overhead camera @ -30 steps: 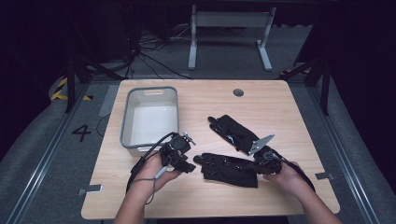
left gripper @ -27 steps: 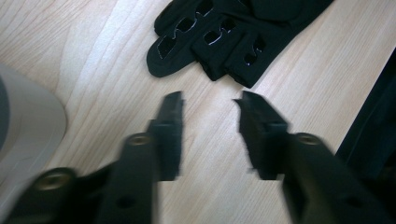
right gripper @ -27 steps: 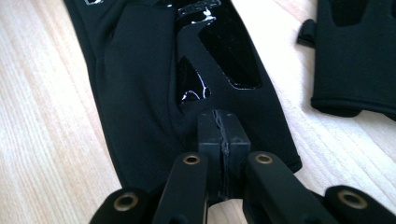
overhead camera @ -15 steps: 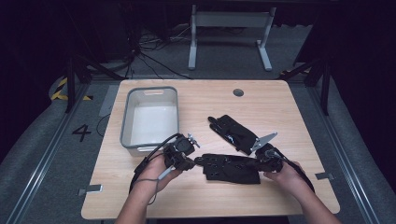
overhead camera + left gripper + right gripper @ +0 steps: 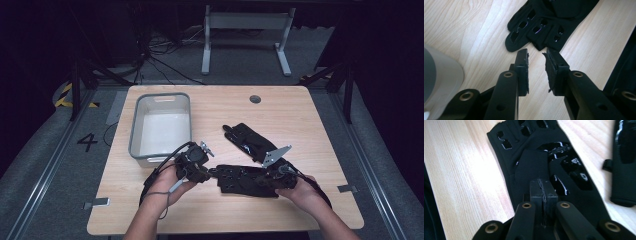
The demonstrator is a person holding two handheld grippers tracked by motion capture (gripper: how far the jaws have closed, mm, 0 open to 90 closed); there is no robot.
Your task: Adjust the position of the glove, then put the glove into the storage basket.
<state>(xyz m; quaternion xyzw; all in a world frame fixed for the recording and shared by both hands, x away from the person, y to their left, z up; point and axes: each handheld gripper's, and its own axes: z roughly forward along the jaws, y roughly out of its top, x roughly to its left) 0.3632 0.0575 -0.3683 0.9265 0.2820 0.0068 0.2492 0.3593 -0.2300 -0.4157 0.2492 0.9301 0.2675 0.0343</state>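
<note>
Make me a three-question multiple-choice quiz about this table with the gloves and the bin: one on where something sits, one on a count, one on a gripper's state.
1. Where does the grey bin sit on the table?
A. far right corner
B. left side
C. near edge centre

2. How many black gloves lie on the table?
A. one
B. two
C. four

3. How do the left gripper's jaws stand?
A. open, short of the glove's fingertips
B. shut on the bin's rim
C. shut on the glove's cuff

Answers: 1 B, the high view shows the bin on the left half. 2 B, a near glove and a far glove. 3 A, the left gripper view shows a gap between the jaws with wood behind.
</note>
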